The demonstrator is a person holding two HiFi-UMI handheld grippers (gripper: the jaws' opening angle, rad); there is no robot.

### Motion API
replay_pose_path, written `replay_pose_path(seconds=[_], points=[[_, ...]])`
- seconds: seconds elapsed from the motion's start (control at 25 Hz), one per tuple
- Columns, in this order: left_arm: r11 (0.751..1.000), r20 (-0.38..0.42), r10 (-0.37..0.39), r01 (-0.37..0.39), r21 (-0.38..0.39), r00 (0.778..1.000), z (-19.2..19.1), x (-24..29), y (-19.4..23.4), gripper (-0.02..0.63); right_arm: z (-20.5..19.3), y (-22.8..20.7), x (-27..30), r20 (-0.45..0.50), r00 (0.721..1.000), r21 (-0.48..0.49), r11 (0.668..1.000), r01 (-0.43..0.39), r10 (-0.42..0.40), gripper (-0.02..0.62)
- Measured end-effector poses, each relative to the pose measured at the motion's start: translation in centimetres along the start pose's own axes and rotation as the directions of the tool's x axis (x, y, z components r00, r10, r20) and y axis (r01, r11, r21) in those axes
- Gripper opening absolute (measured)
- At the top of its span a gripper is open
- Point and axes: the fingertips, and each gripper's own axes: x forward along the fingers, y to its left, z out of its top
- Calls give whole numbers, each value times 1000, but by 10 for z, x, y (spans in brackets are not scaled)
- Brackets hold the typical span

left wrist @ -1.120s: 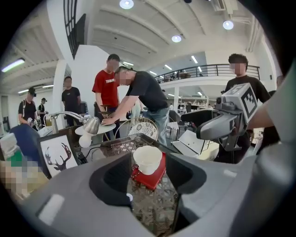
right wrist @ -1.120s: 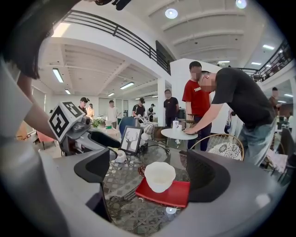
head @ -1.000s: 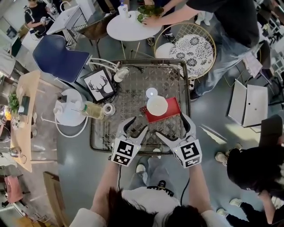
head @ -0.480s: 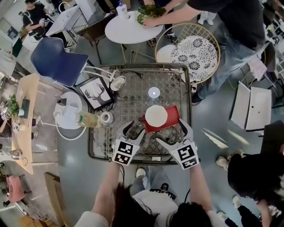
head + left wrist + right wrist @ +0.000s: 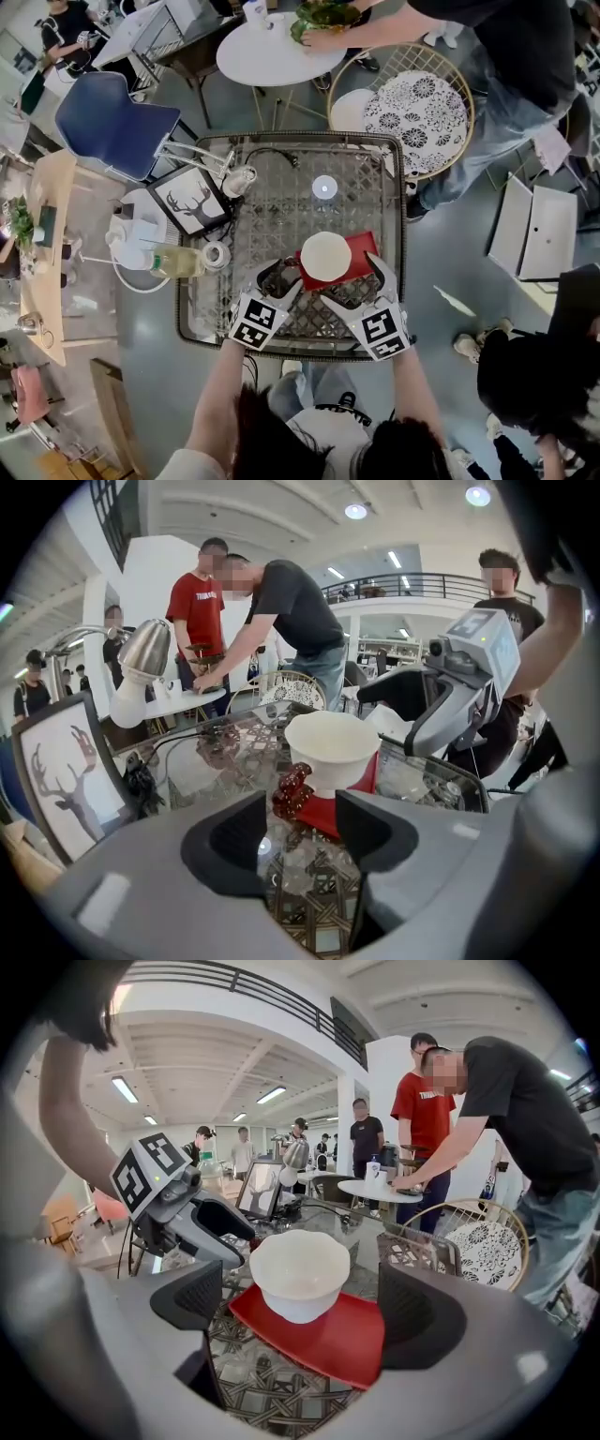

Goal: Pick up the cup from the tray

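While the person stands at the near edge of the glass table (image 5: 272,202), both grippers hang low over it, with their jaws pointing toward the far side. The white cup (image 5: 325,255) stands upright on the left part of the red tray (image 5: 364,246), a little right of the table's middle. The right gripper (image 5: 352,279) has its jaws wide apart and holds nothing. In the right gripper view the cup (image 5: 298,1274) stands just beyond the gap between the jaws, touched by neither, and the near edge of the tray (image 5: 347,1340) reaches in between them. The left gripper (image 5: 279,278) is just left of the tray, and its jaws are also apart and empty. In the left gripper view a small dark red knobbly thing (image 5: 291,791) lies beyond the jaws, near the foot of the cup; what it is I cannot tell. At the far left corner of the table stands a framed deer picture (image 5: 192,199), with a desk lamp (image 5: 239,178) just beside it.
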Motion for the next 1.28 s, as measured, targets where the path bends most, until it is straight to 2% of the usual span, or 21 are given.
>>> replay_pose_path(seconds=[0.16, 0.32, 0.52, 0.68, 0.88, 1.28], points=[[1000, 19, 10, -10, -18, 1000, 4, 8, 10, 216, -6, -2, 10, -10, 1000, 3, 1000, -15, 15, 523], [999, 20, -48, 48, -20, 999, 5, 14, 7, 216, -16, -6, 19, -34, 999, -6, 1000, -8, 8, 523], [999, 15, -46, 45, 12, 999, 3, 20, 11, 214, -22, -5, 34, -57, 998, -23, 999, -43, 42, 523], [994, 19, -109, 109, -13, 994, 5, 25, 7, 204, -21, -5, 42, -82, 995, -58, 997, -55, 50, 519], [994, 21, -106, 106, 37, 994, 13, 27, 7, 151, -21, -3, 50, -64, 995, -46, 996, -79, 76, 467], [993, 4, -107, 107, 55, 994, 15, 27, 5, 137, -22, -2, 49, -61, 994, -52, 995, -90, 87, 461]])
